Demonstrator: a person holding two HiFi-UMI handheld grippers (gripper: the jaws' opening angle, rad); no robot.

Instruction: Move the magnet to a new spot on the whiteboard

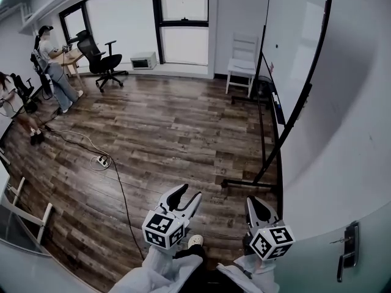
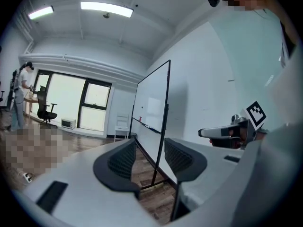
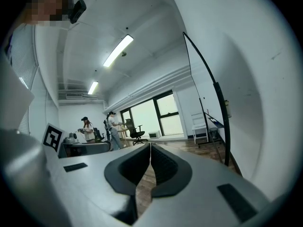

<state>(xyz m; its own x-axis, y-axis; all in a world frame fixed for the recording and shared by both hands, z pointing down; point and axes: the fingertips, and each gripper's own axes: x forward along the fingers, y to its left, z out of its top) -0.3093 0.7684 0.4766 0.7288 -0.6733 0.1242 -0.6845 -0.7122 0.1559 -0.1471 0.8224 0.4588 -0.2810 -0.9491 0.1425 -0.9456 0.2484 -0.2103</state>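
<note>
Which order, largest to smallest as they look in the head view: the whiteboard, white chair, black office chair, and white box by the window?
1. whiteboard
2. white chair and black office chair: look alike, so unranked
3. white box

Wood, gloss, matt plastic
The floor (image 1: pixel 165 133) showed dark, faintly sheened wood planks; the whiteboard (image 1: pixel 296 41) was glossy; pads (image 2: pixel 123 161) of the left gripper (image 2: pixel 150 148) were ribbed matt black.

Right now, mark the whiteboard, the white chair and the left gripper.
whiteboard (image 1: pixel 296 47), head view, bare middle of the board face.
white chair (image 1: pixel 242 68), head view, on the seat.
left gripper (image 1: pixel 192 191), head view, midway between its open fingertips.
</note>
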